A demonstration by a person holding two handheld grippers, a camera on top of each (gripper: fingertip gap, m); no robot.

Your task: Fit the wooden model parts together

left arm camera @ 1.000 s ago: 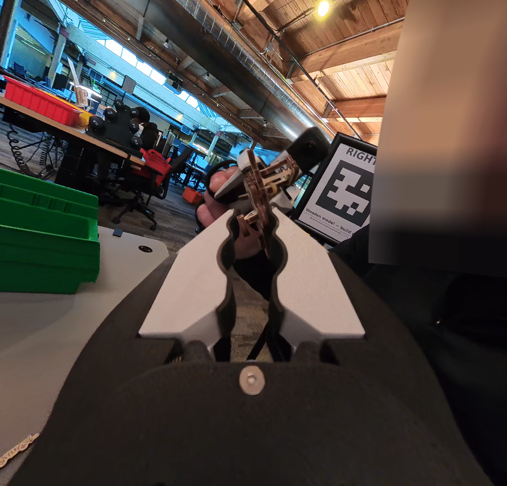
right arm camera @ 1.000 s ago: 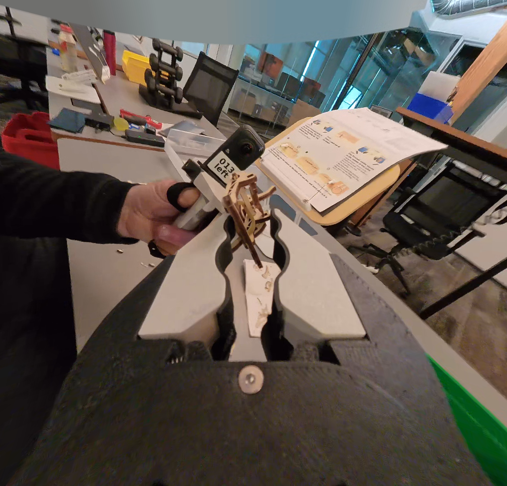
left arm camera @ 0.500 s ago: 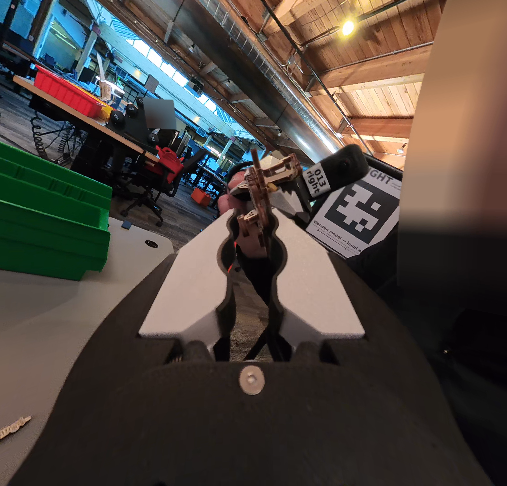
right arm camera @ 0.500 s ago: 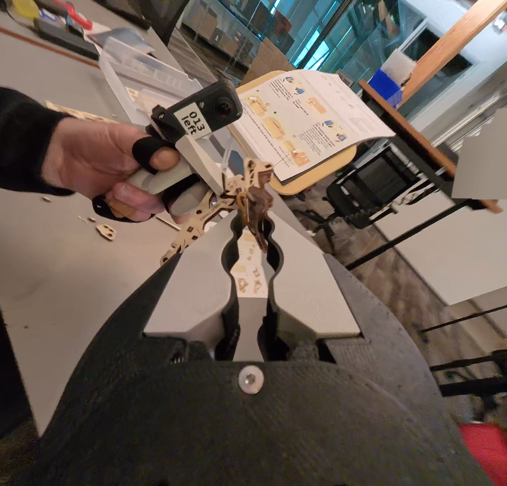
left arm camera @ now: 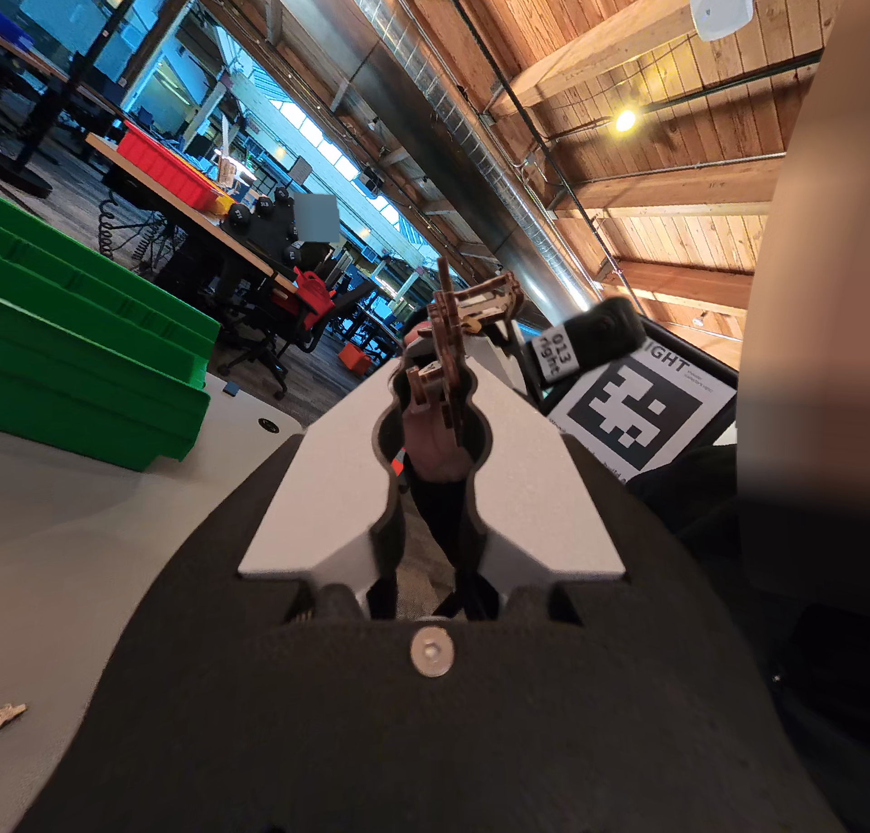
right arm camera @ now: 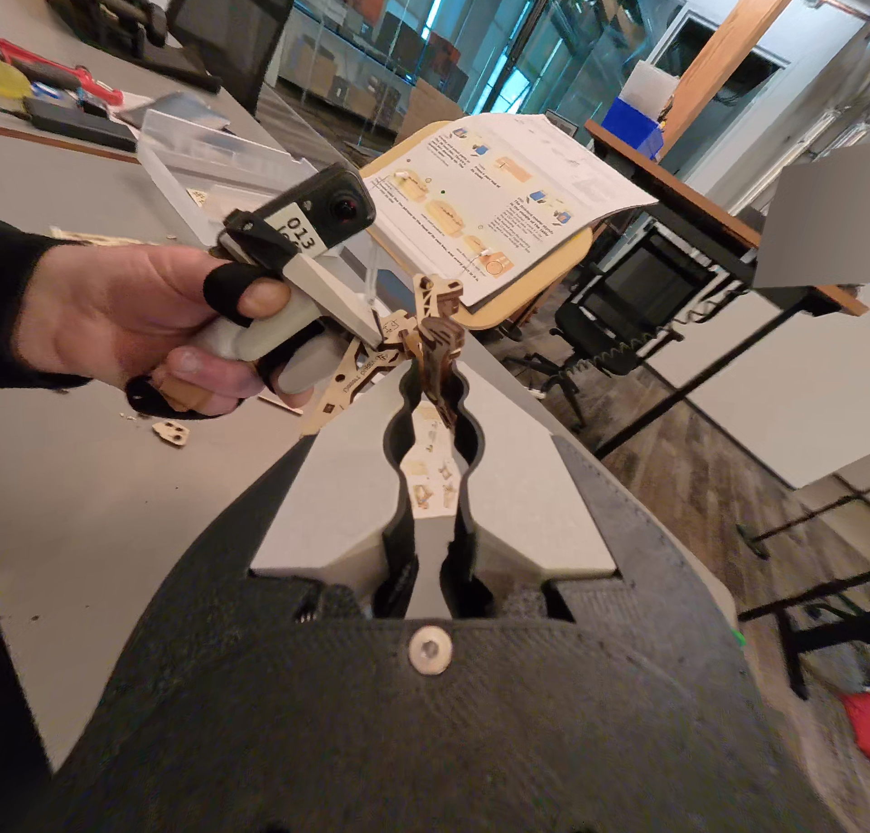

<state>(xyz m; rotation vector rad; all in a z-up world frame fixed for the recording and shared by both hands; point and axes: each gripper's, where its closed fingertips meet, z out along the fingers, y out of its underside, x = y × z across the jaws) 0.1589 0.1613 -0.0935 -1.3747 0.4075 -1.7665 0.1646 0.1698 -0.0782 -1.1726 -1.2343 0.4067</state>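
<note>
Two grippers: the left hand-held gripper and the right hand-held gripper meet in mid-air above the bench.
Left grip: clamped on the dark edge-on wooden part.
Right grip: clamped on the dark piece at its tips.
Model: the pale frame runs from the left gripper's tips down toward the right gripper's left finger, touching the dark piece.
Loose bits: a small part lies on the bench under the hand; a manual stands beyond the tips.
Risk: thin struts may snap if the grippers twist against each other.
Risk: a skewed tab could jam, or a piece slip out and fall.
</note>
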